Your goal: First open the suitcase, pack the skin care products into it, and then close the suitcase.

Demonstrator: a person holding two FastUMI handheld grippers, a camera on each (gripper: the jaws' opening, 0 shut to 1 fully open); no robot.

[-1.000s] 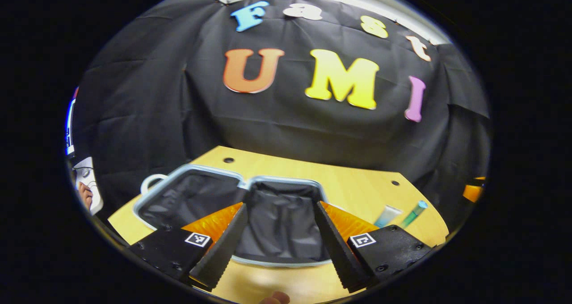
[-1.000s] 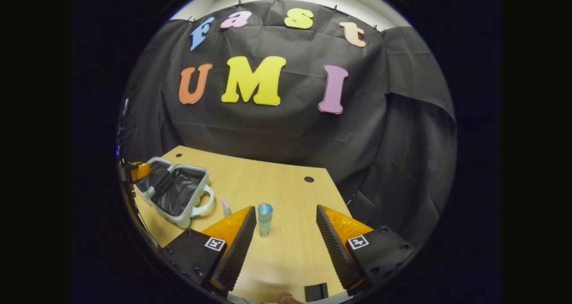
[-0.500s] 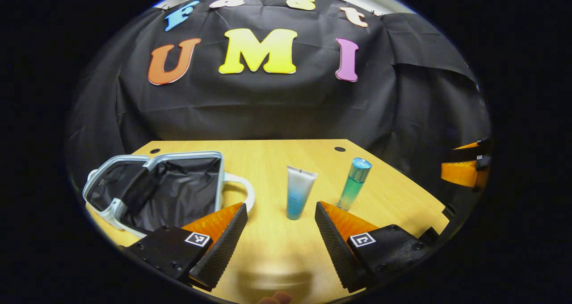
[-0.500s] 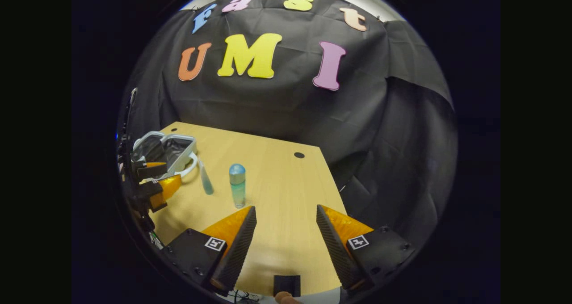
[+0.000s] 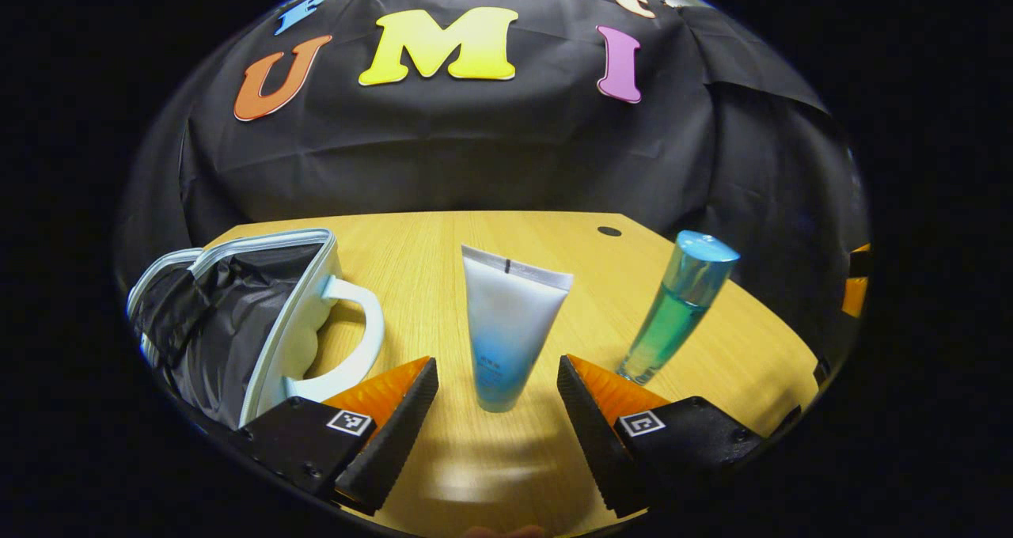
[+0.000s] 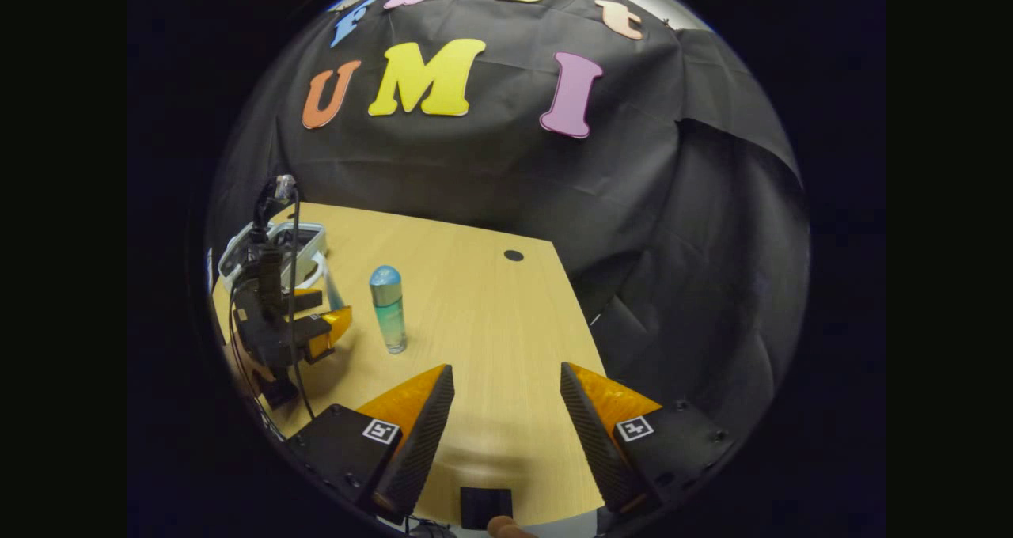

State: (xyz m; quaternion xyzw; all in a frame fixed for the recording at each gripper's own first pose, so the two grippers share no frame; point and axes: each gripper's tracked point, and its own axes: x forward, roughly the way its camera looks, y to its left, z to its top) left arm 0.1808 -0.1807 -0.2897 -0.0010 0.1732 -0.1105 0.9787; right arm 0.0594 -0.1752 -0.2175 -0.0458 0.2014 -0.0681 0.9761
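Observation:
A small pale suitcase [image 5: 237, 316] lies open on the wooden table, its black lining showing and a white handle facing right. A white-and-blue tube [image 5: 506, 324] stands cap-down just ahead of my left gripper [image 5: 495, 411], which is open with the tube's lower end near the gap between its fingers. A green bottle with a blue cap [image 5: 673, 308] stands upright to the tube's right. In the right gripper view that bottle [image 6: 388, 308] stands left of and beyond my open right gripper [image 6: 506, 419], and the left gripper [image 6: 309, 328] sits by the suitcase [image 6: 273, 245].
The wooden table [image 6: 475, 308] ends at the black cloth wall on the far side and the right. A round cable hole [image 6: 514, 255] sits near its far right corner. A small black block [image 6: 485, 506] lies at the near edge.
My left gripper has swung right from over the open suitcase and closed in on the tube. My right gripper has drawn back and right, leaving the bottle farther off.

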